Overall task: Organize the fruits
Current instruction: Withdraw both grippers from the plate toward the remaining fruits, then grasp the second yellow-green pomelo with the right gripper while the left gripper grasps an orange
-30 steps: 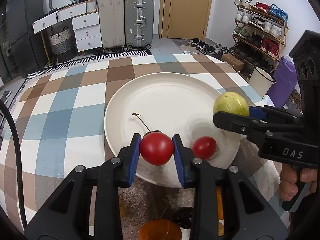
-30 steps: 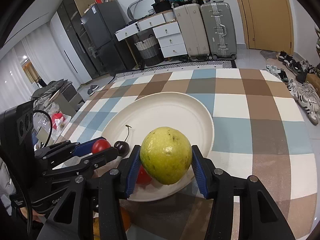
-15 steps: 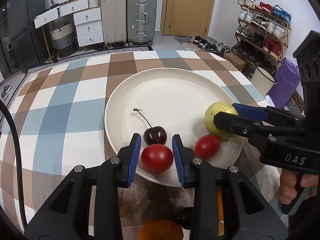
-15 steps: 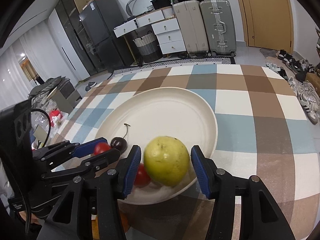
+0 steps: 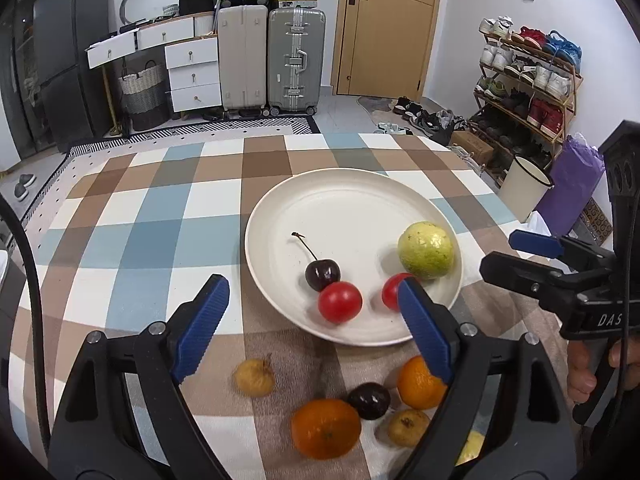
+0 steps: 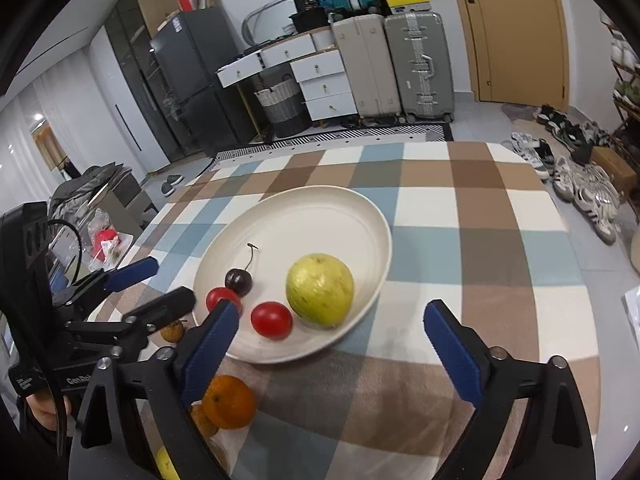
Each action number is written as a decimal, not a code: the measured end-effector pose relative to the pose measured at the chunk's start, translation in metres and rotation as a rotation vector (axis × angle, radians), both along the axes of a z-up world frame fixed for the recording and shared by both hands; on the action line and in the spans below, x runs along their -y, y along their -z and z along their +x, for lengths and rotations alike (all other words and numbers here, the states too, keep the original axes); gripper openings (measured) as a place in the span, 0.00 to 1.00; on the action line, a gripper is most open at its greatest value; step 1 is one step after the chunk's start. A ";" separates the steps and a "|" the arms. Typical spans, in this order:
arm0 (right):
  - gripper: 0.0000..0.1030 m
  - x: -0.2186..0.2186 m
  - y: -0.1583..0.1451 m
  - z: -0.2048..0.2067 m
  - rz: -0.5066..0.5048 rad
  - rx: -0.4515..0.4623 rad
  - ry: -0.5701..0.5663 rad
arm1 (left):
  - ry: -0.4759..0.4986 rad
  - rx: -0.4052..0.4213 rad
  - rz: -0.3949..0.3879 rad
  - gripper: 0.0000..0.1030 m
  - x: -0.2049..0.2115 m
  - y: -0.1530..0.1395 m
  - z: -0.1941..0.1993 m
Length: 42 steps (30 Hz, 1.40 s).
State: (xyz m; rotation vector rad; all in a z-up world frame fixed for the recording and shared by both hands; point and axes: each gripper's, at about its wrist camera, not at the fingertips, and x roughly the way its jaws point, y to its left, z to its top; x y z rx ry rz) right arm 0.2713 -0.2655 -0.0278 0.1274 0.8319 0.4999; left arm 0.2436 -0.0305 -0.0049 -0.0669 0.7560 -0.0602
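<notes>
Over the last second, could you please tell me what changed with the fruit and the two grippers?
The left gripper let go of a red tomato and the right gripper let go of the green guava; both now lie on the plate. Both sets of jaws are opening, nothing pressed between them, and both grippers drew back. The cherry and second tomato stayed put.

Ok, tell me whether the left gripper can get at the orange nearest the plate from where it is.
Probably yes. The left gripper is empty, its fingers opening, and the orange lies uncovered on the cloth below its right finger. A dark fruit crowds one side.
</notes>
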 end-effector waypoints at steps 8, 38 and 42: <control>0.99 0.017 -0.010 -0.033 0.040 0.010 0.020 | -0.014 0.048 0.021 0.99 -0.007 -0.017 -0.042; 0.99 0.012 -0.005 -0.133 0.070 -0.075 0.025 | -0.052 0.036 0.039 0.99 -0.023 -0.015 -0.146; 1.00 0.001 -0.003 -0.139 0.042 -0.093 -0.032 | -0.050 0.027 0.032 0.99 -0.022 -0.011 -0.147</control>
